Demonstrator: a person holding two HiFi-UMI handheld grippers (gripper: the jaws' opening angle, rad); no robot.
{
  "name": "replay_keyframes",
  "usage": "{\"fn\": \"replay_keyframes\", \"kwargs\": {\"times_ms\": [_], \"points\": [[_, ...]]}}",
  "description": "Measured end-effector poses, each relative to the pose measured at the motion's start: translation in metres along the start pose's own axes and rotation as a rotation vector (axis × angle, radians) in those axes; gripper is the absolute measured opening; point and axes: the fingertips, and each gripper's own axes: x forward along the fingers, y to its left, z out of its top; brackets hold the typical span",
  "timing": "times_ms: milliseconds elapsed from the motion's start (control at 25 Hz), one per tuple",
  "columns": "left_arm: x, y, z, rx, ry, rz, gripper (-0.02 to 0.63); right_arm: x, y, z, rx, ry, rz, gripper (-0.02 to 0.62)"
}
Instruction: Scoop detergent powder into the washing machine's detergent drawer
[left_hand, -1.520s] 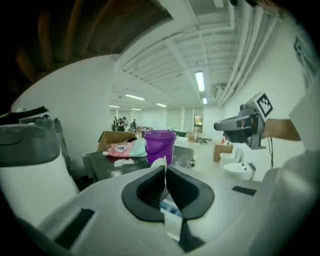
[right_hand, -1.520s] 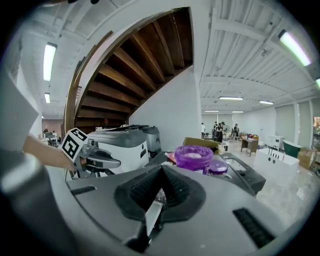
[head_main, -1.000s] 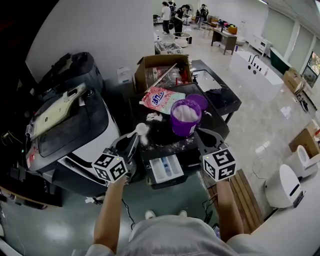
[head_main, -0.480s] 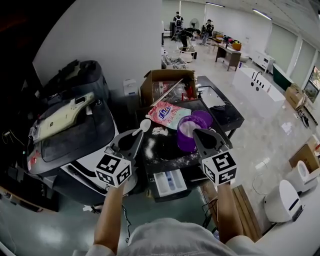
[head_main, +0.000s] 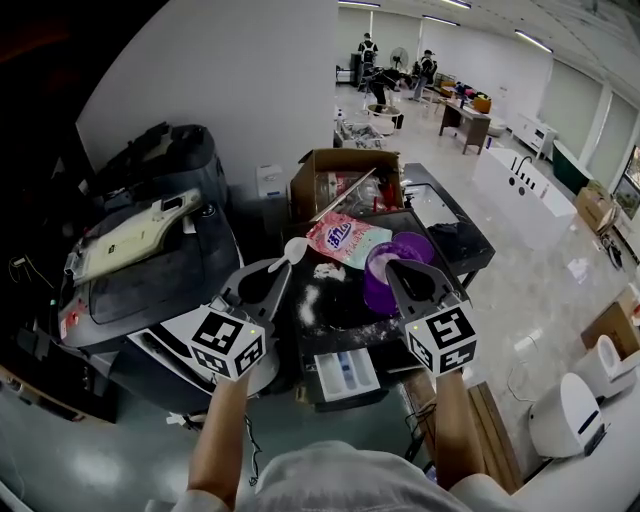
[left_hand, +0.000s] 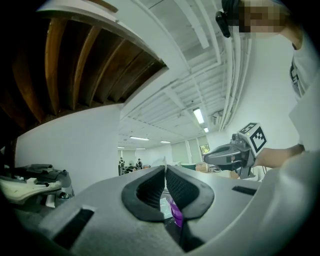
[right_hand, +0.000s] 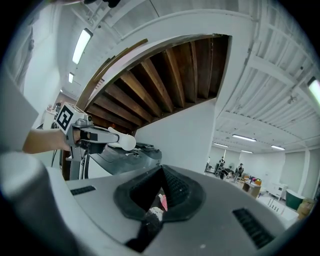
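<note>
My left gripper (head_main: 276, 270) is shut on the handle of a white scoop (head_main: 294, 250), held over the left edge of the black washing machine top (head_main: 335, 310). In the left gripper view the left gripper (left_hand: 165, 171) has its pads pressed on the thin handle. My right gripper (head_main: 399, 267) is shut with nothing in it, in front of the purple powder tub (head_main: 378, 290). A pink detergent bag (head_main: 348, 238) lies behind the tub. The detergent drawer (head_main: 347, 372) stands pulled out below. The right gripper view shows the right gripper (right_hand: 161, 174) and the scoop (right_hand: 123, 142).
White powder (head_main: 306, 298) is spilled on the machine top. An open cardboard box (head_main: 345, 175) stands behind the bag. A grey appliance (head_main: 150, 260) sits to the left, and a slatted wooden bench (head_main: 490, 395) to the right. Several people work far back in the room.
Both grippers have risen and drawn back a little from the machine top. The scoop has stayed in the left gripper. The right gripper now covers part of the purple tub.
</note>
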Motion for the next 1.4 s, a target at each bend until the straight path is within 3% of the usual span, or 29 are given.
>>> {"fn": "replay_keyframes", "kwargs": {"times_ms": [680,1400], "points": [[-0.012,-0.001,-0.01,0.032,0.047,0.009,0.015,0.0,0.005,-0.007,-0.002,0.025,0.004,0.005],[-0.024,0.003,-0.024,0.006,0.064,0.01,0.015,-0.003,0.017,-0.026,-0.006,0.086,0.011,0.005]]}}
